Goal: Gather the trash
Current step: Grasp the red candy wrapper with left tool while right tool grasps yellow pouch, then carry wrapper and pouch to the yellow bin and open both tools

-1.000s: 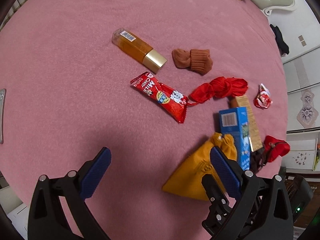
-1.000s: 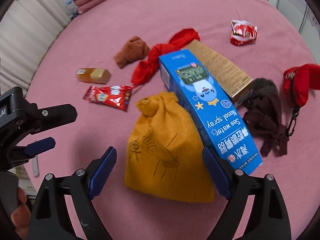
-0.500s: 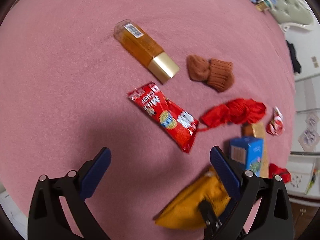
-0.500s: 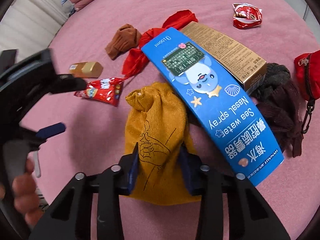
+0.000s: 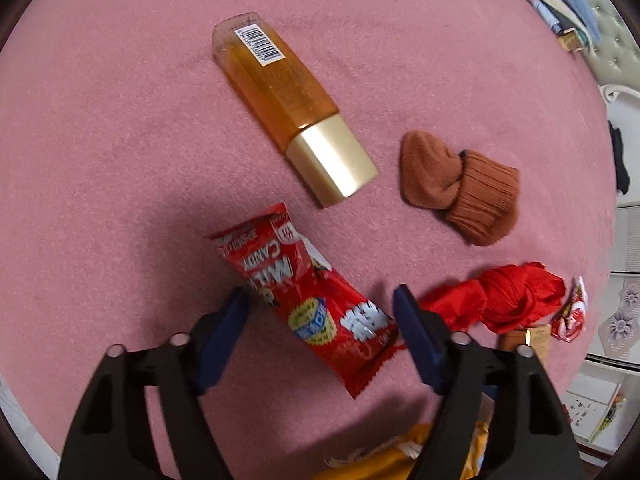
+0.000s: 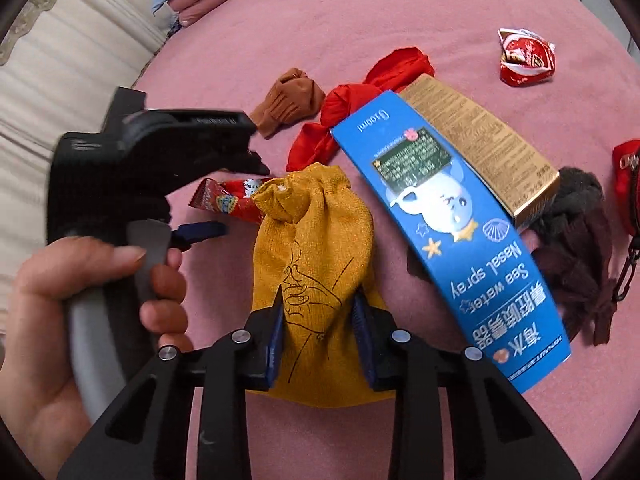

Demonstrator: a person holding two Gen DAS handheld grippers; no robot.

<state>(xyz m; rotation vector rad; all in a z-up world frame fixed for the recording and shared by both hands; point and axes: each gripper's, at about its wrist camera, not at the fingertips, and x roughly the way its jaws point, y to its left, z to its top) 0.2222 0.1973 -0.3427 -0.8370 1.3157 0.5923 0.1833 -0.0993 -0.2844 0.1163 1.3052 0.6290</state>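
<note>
A red milk candy wrapper (image 5: 280, 264) lies flat on the pink bedspread (image 5: 120, 160). My left gripper (image 5: 320, 308) points down over it. Its jaws are closing, with the wrapper between the blue pads (image 5: 408, 316) and a small gap still showing on the left side. In the right wrist view my right gripper (image 6: 318, 300) pinches the lower half of a yellow drawstring pouch (image 6: 316, 232); its jaws are still closing a little and the cloth bunches between them. A hand (image 6: 80, 280) holds the left gripper's black body (image 6: 160, 148) to the pouch's left, above the wrapper (image 6: 224, 202).
An amber bottle with a gold cap (image 5: 288, 108), a brown sock (image 5: 460, 188) and red cloth (image 5: 504, 300) lie nearby. A blue nasal spray box (image 6: 452, 232), tan box (image 6: 476, 140), dark cloth (image 6: 576, 256), red pouch (image 6: 624, 184) and crumpled red wrapper (image 6: 526, 56) lie to the right.
My left gripper dropped toward the candy wrapper and its jaws narrowed around it. My right gripper went from wide open to pinching the yellow pouch.
</note>
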